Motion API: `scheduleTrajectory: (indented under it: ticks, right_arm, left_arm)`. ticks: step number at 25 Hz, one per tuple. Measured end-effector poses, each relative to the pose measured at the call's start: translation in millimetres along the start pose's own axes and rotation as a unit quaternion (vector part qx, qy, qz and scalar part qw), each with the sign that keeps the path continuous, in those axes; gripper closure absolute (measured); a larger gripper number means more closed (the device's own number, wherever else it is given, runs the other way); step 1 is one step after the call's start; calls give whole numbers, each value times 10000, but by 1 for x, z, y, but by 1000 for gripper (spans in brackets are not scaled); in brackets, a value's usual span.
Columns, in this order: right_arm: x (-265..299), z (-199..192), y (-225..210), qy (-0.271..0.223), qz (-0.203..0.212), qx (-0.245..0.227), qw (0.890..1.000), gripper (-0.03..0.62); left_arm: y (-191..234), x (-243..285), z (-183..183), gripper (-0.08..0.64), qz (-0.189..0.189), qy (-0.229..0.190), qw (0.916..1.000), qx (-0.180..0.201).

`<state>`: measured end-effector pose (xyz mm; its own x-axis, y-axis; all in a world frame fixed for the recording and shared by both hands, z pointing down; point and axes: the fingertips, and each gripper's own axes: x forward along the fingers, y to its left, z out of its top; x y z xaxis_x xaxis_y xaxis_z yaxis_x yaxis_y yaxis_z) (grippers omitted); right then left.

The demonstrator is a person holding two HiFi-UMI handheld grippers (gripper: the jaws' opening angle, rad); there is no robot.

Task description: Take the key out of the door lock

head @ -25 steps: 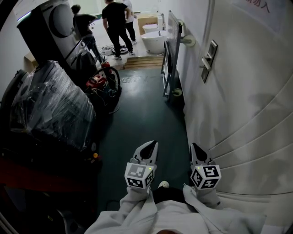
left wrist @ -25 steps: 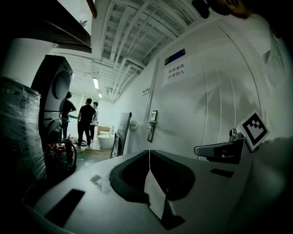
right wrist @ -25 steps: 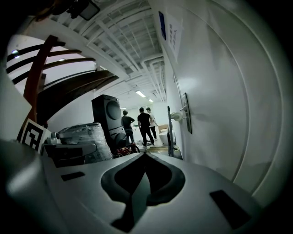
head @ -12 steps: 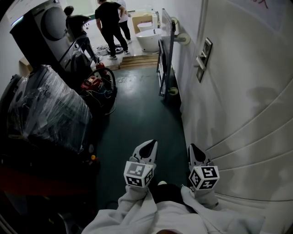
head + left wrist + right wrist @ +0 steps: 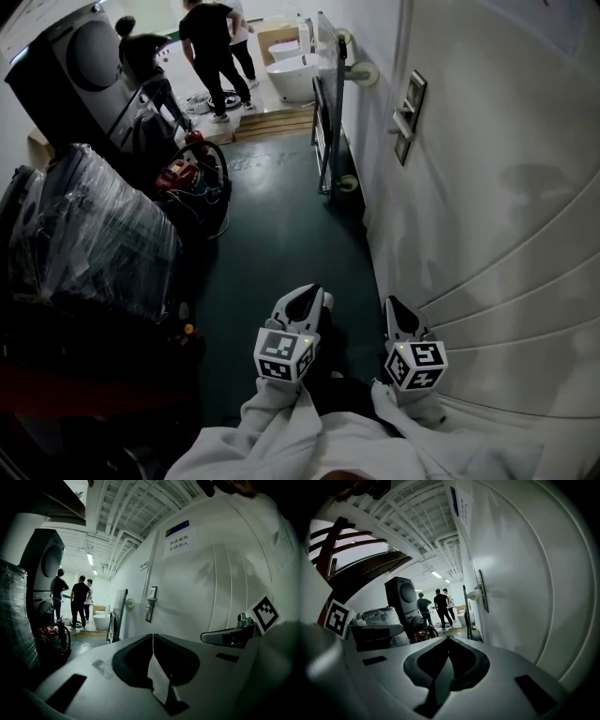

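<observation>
Two grippers hang low, jaws pressed together and empty: left gripper (image 5: pixel 302 300), right gripper (image 5: pixel 401 314). Well ahead on the right, the lock (image 5: pixel 405 114) sits on the white door (image 5: pixel 487 187); its key is too small to make out.

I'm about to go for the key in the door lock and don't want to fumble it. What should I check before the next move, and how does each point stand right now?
1. Silver lock plate on the white door in sight: ok, ahead on the right.
2. Sight of the key in that lock: cannot tell, too small from here.
3. Left gripper empty: ok, jaws shut on nothing.
4. Right gripper empty: ok, jaws shut on nothing.
5. Jaws opened for a grasp: not ok, both pairs are shut.
6. Dark green floor towards the lock free: ok; the people stand farther off.
</observation>
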<state>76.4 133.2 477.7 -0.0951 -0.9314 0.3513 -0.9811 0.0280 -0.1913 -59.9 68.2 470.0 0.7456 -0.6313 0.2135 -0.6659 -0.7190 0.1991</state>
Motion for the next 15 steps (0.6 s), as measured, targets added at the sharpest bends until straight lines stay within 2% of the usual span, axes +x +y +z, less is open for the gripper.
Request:
scheduleTrajectory:
  ticks: [7,15]
  right_arm:
    - [36,14,-16,-1,-107,-12,9999,540]
    - [105,45,-42,-36,-257,31,9997,540]
  left_arm:
    - [18,41,8,543,-135,1,9999,-23]
    - [55,117,30,543,-379,66,9993,-10]
